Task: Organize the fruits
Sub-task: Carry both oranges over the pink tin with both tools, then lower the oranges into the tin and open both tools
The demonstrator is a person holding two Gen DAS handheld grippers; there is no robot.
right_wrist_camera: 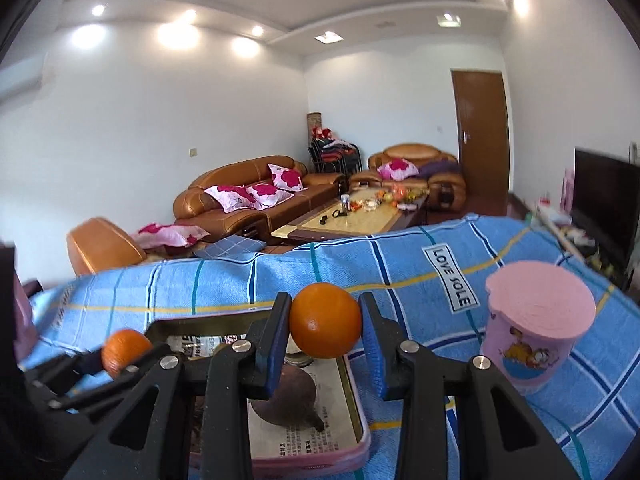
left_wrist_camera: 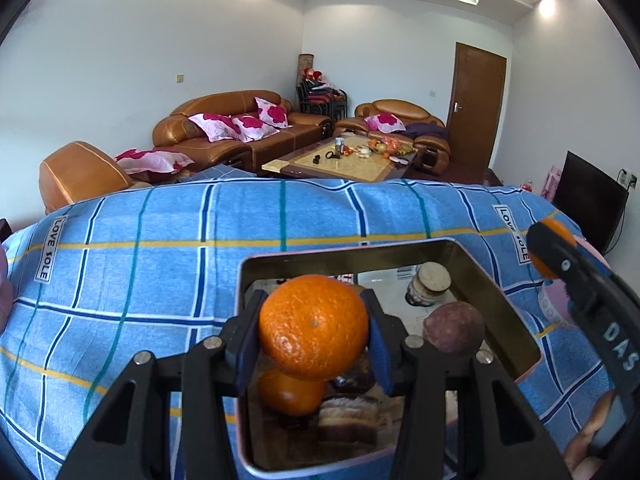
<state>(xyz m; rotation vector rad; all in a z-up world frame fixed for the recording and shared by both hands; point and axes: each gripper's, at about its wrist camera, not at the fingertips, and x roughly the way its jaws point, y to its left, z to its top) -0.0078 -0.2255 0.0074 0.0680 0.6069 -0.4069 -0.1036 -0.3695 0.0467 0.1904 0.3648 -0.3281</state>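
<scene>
In the left wrist view, the left gripper (left_wrist_camera: 314,330) is clamped on a dimpled orange (left_wrist_camera: 313,327), held above a pink-rimmed metal tin (left_wrist_camera: 496,300) on the blue checked cloth (left_wrist_camera: 132,264). Inside the tin lie another orange (left_wrist_camera: 290,394), a dark purple fruit (left_wrist_camera: 454,330) and a small jar (left_wrist_camera: 429,284). In the right wrist view, the right gripper (right_wrist_camera: 325,326) grips a smooth orange (right_wrist_camera: 325,321) over the tin's far right corner, with a pink cup (right_wrist_camera: 536,336) standing on the cloth to the right.
</scene>
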